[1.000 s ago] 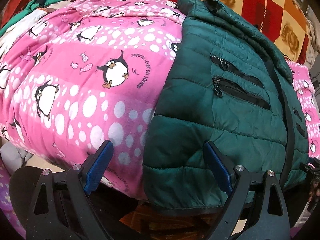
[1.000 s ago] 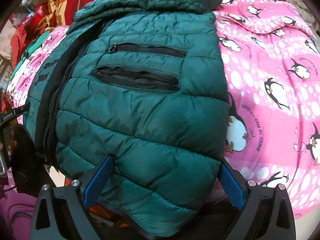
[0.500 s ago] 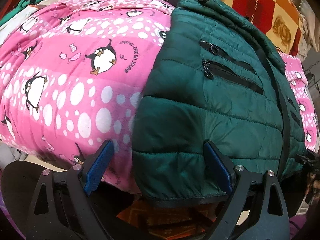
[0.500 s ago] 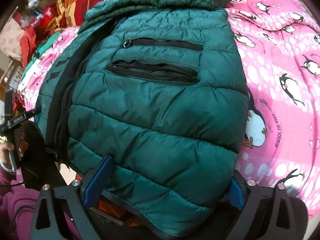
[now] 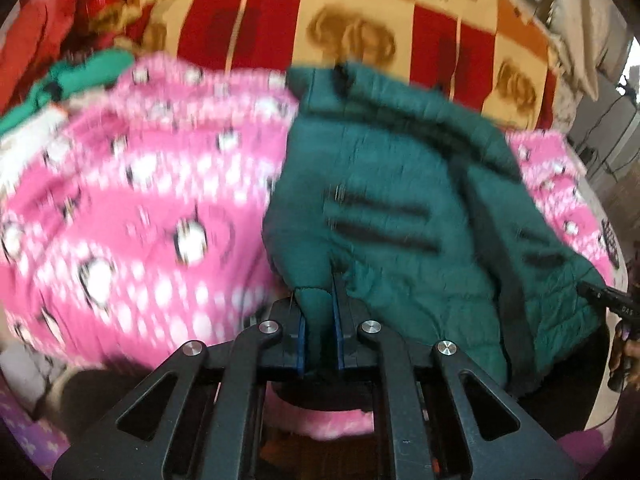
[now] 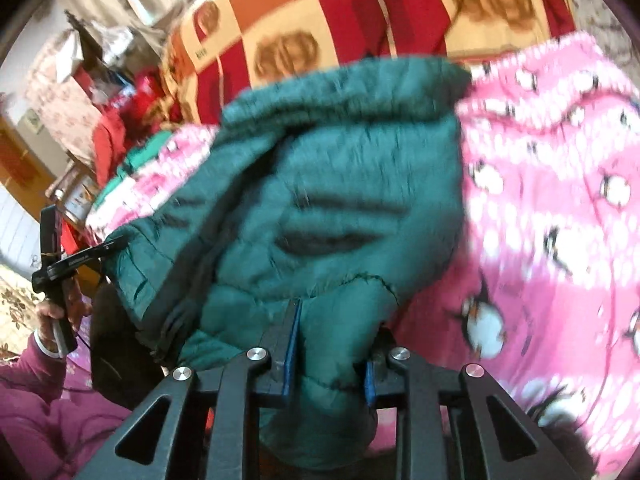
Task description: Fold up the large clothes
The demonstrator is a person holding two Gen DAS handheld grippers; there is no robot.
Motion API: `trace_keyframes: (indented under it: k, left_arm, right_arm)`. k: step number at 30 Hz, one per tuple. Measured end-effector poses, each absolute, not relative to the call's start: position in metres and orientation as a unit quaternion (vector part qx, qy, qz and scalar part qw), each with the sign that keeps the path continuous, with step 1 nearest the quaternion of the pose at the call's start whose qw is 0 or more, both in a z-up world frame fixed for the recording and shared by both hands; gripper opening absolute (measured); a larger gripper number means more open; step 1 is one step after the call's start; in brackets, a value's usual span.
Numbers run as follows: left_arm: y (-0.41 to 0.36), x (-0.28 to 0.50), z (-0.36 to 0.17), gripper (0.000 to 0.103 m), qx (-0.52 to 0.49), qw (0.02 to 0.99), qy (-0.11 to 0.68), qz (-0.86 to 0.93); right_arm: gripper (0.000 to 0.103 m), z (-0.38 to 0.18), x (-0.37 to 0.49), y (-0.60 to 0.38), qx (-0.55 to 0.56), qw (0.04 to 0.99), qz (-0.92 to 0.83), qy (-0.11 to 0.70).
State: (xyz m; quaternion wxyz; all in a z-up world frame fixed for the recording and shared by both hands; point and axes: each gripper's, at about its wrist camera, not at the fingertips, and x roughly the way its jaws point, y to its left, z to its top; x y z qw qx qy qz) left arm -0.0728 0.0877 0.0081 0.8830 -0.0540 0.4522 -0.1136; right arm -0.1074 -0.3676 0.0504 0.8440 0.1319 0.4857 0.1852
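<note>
Around your work lies a fuzzy pink fleece blanket printed with penguins and white dots [image 5: 132,216], spread over the bed, with a red, orange and cream checked blanket bearing brown rose motifs [image 5: 360,12] behind it and a heap of red and green clothes [image 5: 72,52] at the far left. The dark green quilted puffer jacket [image 5: 400,208] rests on the pink fleece, its two black zip pockets facing up. Your left claw [image 5: 319,320] has just clamped down and pinches the jacket's near hem; your right claw [image 6: 331,344] has just closed too, clenching a thick puffy fold of that hem.
</note>
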Motion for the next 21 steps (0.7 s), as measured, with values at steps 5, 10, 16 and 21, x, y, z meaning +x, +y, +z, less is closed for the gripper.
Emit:
trace_keyframes:
  k: [5,10,16,21]
  left_arm:
    - [0.087,-0.053,0.043,0.009,-0.066,0.905,0.407,-0.103]
    - [0.081,-0.021,0.067,0.010,-0.075,0.921,0.373,-0.090]
    - [0.071,0.035,0.086,0.010,-0.090,0.932,0.345,-0.071]
    - [0.055,0.086,0.089,0.010,-0.085,0.935,0.340,-0.049]
  right_arm:
    - [0.024,0.083,-0.086,-0.373,0.135,0.870,0.187,0.436]
    - [0.024,0.107,-0.056,-0.380,0.144,0.894,0.168,0.389]
    - [0.023,0.124,0.001,-0.393,0.164,0.913,0.135,0.349]
    - [0.023,0.121,0.066,-0.399,0.168,0.917,0.107,0.346]
